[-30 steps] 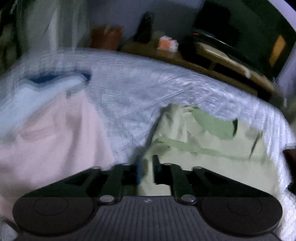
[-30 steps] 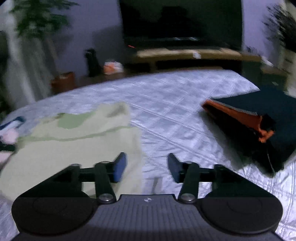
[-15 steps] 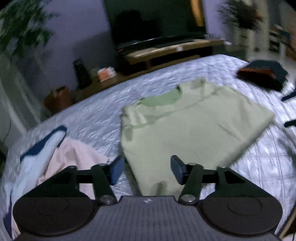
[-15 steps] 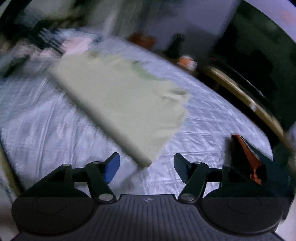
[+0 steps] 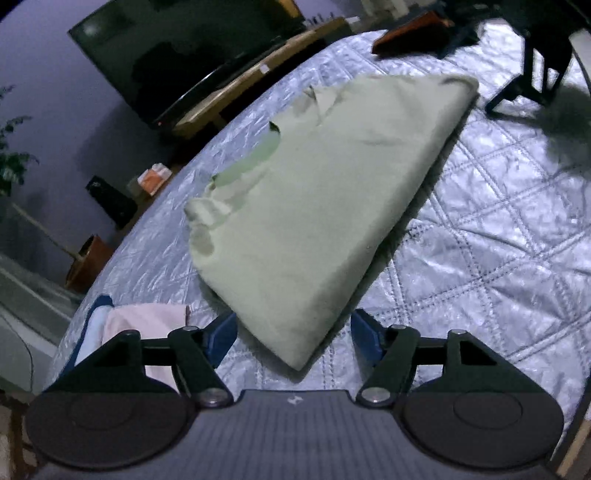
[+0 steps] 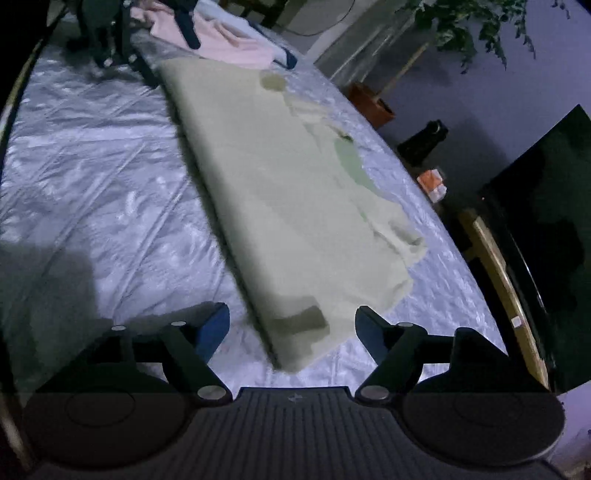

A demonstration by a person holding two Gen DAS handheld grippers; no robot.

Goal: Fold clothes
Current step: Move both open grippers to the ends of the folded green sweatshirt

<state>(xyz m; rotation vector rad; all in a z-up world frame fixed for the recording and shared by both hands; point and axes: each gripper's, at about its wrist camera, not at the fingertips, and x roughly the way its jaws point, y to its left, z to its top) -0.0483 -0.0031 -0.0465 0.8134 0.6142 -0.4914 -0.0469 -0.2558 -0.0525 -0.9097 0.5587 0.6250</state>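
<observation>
A pale green garment (image 5: 317, 199) lies folded in a long strip on the quilted grey bedspread (image 5: 498, 240). It also shows in the right wrist view (image 6: 295, 206). My left gripper (image 5: 293, 338) is open and empty, its jaws either side of the strip's near left corner, just above it. My right gripper (image 6: 291, 328) is open and empty at the opposite end, jaws straddling that corner. The right gripper shows far off in the left wrist view (image 5: 532, 74), and the left gripper in the right wrist view (image 6: 122, 44).
A pink and pale blue clothes pile (image 5: 140, 321) lies left of the left gripper, also in the right wrist view (image 6: 221, 40). A dark and orange folded stack (image 5: 410, 29) sits at the far right. A TV (image 5: 184, 51) on a wooden stand is beyond the bed.
The left gripper let go of the green garment and opened. Both grippers swung out to opposite ends of the strip and now straddle its corners.
</observation>
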